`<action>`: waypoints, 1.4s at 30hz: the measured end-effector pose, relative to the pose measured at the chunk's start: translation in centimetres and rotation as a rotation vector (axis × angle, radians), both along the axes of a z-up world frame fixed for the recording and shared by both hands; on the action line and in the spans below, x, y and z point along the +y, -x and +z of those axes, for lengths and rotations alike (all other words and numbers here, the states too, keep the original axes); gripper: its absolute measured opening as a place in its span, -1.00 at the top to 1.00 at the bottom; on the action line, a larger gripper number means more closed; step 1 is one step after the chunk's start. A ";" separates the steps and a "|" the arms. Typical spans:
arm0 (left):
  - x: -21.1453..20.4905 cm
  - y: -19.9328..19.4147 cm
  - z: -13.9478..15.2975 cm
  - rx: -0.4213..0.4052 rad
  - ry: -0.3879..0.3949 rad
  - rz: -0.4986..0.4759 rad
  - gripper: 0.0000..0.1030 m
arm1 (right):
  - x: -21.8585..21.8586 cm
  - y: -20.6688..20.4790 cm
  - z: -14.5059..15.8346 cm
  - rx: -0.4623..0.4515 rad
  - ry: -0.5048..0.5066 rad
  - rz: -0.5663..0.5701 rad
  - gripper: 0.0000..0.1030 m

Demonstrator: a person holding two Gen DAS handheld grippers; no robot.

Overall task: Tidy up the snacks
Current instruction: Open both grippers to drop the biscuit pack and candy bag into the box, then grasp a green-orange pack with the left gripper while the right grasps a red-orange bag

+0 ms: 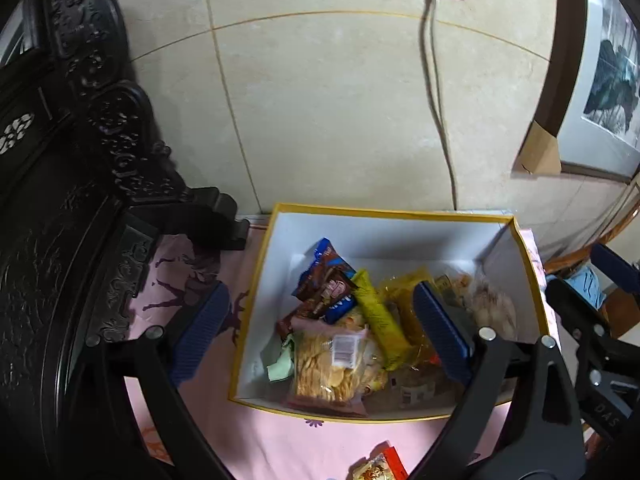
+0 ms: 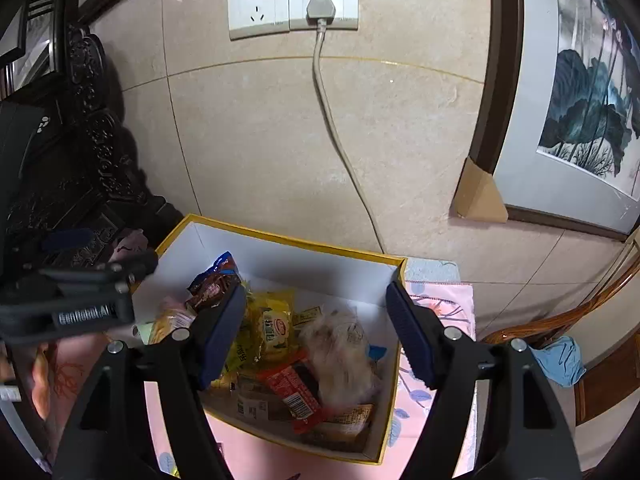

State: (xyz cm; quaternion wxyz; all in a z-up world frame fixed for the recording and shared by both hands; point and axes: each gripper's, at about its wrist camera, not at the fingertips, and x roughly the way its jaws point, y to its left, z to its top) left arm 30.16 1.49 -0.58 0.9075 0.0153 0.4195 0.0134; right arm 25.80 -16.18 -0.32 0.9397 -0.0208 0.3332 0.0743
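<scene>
A yellow-rimmed white box (image 1: pixel 384 213) (image 2: pixel 288 240) stands on a pink cloth against the wall and holds several snack packs: a bag of round crackers (image 1: pixel 328 368), a yellow bar (image 1: pixel 376 316), a brown-and-blue wrapper (image 1: pixel 324 280), a red pack (image 2: pixel 296 392) and a pale puffy bag (image 2: pixel 340 352). My left gripper (image 1: pixel 320 336) is open and empty above the box's left side. My right gripper (image 2: pixel 316 336) is open and empty above the box. One loose snack pack (image 1: pixel 380 466) lies on the cloth in front of the box.
Dark carved wooden furniture (image 1: pixel 80 200) stands left of the box. A tiled wall with sockets (image 2: pixel 292 4) and a hanging cable (image 2: pixel 336 132) is behind. A framed painting (image 2: pixel 580 100) leans at right. A wooden chair (image 2: pixel 560 328) is at far right.
</scene>
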 end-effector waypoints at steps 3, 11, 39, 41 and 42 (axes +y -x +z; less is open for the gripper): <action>0.5 0.1 -0.3 0.019 0.023 0.016 -0.84 | -0.1 0.4 -0.2 0.013 -0.012 0.005 -0.42; 0.1 1.4 0.2 0.014 0.017 0.009 -0.84 | 0.2 2.2 -0.2 0.036 -0.027 0.033 -0.42; 9.9 24.9 -13.7 0.341 0.058 0.164 -0.84 | 12.2 9.8 -20.8 0.404 0.109 0.282 -0.39; 9.6 24.9 -13.7 0.346 0.061 0.154 -0.84 | 12.2 10.6 -20.5 0.364 0.105 0.307 0.55; 9.3 24.9 -13.6 0.346 0.059 0.145 -0.84 | 11.9 10.7 -20.2 0.366 0.082 0.318 0.60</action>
